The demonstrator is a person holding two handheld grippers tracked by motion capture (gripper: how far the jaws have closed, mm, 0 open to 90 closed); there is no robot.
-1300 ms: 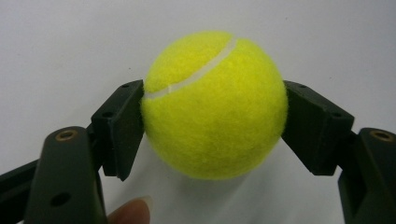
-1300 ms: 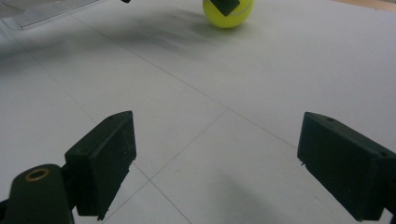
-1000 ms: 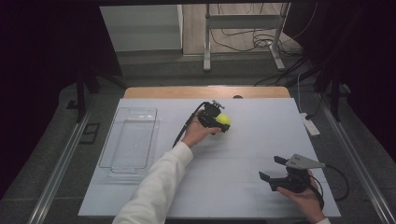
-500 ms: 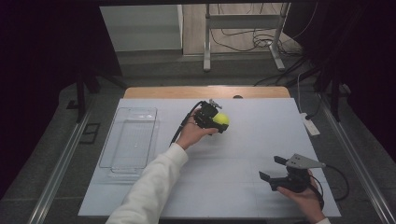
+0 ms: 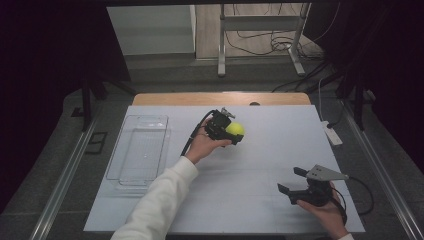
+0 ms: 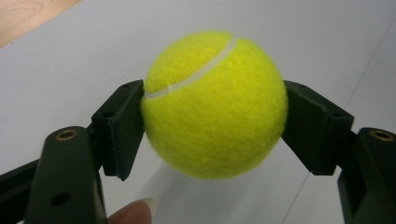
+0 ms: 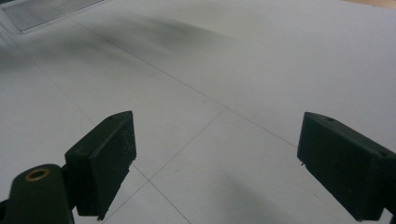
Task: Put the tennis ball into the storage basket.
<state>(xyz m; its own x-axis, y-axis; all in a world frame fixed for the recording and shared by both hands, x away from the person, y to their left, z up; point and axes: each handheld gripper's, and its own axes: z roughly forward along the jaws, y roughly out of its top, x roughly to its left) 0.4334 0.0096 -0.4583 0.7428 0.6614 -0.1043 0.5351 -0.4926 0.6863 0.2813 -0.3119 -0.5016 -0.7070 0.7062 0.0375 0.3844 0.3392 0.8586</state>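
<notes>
Over the middle of the white table (image 5: 250, 200), toward its far side, your left arm stretches forward in a white sleeve (image 5: 160, 200), hand wrapped around the left gripper (image 5: 231, 134) from behind — it points off to the right in the high view. Its jaws are clamped on the tennis ball (image 6: 215, 105), one pad pressed flat against each side. From the left gripper view there's a shadow under the ball and the tabletop shows below it, so it looks lifted clear, though I can't tell by how much. One of your fingertips (image 6: 133, 212) peeks in at the bottom edge there.

The ball itself is bright yellow-green, fuzzy, with a white seam curving over the top left — no visible squash where the pads bite.

Your right gripper (image 5: 295, 186) sits low near the table's front right corner, jaws spread wide with nothing between them, just bare table. A clear plastic tray (image 5: 142, 150) lies off on the left, well apart from both grippers.
</notes>
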